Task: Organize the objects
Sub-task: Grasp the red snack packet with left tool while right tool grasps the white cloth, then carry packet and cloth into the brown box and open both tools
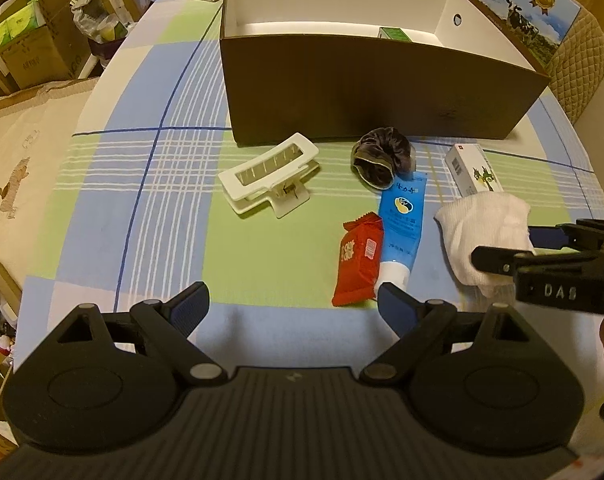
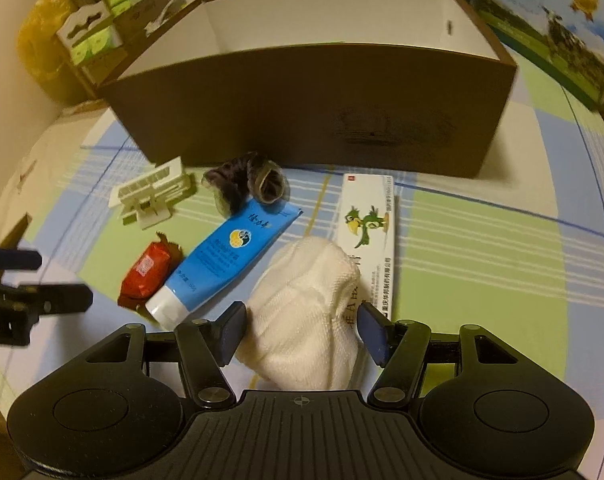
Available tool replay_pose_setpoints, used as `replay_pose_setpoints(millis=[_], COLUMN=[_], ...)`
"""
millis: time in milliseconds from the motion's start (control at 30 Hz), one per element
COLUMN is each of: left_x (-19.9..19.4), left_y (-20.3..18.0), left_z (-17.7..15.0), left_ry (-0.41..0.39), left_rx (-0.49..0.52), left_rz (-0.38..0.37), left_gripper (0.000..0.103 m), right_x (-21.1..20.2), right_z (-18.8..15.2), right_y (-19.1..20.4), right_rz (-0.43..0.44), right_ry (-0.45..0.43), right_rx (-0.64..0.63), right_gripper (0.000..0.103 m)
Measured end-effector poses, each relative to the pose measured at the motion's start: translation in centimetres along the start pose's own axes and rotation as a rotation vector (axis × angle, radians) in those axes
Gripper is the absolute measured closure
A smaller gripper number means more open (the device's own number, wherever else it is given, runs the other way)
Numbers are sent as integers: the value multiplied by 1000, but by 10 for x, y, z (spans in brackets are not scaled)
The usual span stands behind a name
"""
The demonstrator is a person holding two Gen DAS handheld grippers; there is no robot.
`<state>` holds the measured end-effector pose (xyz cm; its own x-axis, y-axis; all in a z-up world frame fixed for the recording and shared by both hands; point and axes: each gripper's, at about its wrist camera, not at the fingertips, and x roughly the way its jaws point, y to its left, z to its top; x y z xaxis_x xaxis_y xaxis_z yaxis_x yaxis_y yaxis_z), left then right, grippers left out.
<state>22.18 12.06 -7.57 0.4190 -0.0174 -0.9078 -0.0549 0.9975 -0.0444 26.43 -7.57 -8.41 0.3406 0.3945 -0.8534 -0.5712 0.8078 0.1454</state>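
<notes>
The right tool [image 2: 302,330], tilted down, straddles the white sock [image 2: 305,320], pads barely touching; medicine box [image 2: 369,232] and blue tube [image 2: 218,260] flank it. The left tool [image 1: 294,304] hangs released.

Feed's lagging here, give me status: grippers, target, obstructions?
Left gripper open, empty. Right gripper astride white sock, not yet clamped. Sock overlaps medicine box. Brown box unobstructed.

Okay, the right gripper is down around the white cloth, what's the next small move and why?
Probably close the right gripper the rest of the way on the white cloth. The cloth bulges between its jaws, but a gap still shows beside the right one, so nothing grips it firmly yet. The brown box behind stands open, ready to take it, once lifted.
</notes>
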Motion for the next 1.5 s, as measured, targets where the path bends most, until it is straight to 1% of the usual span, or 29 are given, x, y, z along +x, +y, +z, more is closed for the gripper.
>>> replay_pose_setpoints(millis=[67,100,200,300,367,467,533,567,633,667,733,833,967,1100,1500], left_x=[3,5,10,16,21,30,36,39,44,45,47,50,53,61,50], left_y=[0,-1,-4,-8,-12,-19,-23,-25,-29,-29,-30,-32,-32,-31,-23], left_z=[1,0,1,2,3,6,9,10,13,14,17,19,20,21,20], left_ry=[3,5,10,12,9,10,11,9,7,0,-1,4,11,35,4], left_rx=[1,3,13,25,34,52,68,78,94,97,103,115,119,112,88], left_rz=[-4,-5,-15,-33,-45,-66,-71,-74,-73,-79,-85,-83,-83,-74,-43], left_gripper=[14,14,14,15,18,26,34,36,44,46,56,64,66,77,83], right_x=[0,-1,-5,-13,-19,-29,-36,-39,-45,-48,-52,-57,-61,-61,-64], right_z=[-1,-1,-1,-1,0,0,0,0,-1,-2,-3,-7,-12,-16,-15], right_y=[2,1,1,-1,-5,-14,-21,-24,-30,-33,-38,-47,-55,-60,-61], right_rz=[11,19,42,43,42,39,36,33,23,20,15,7,3,1,23], right_ry=[-5,-10,-22,-39,-48,-62,-71,-74,-83,-86,-89,-91,-90,-84,-92], right_rx=[-22,-20,-24,-3,14,47,75,86,106,114,134,166,188,198,175], right_gripper=[65,72,76,76,76,76,76,76,76,76,76,76,76,76,76])
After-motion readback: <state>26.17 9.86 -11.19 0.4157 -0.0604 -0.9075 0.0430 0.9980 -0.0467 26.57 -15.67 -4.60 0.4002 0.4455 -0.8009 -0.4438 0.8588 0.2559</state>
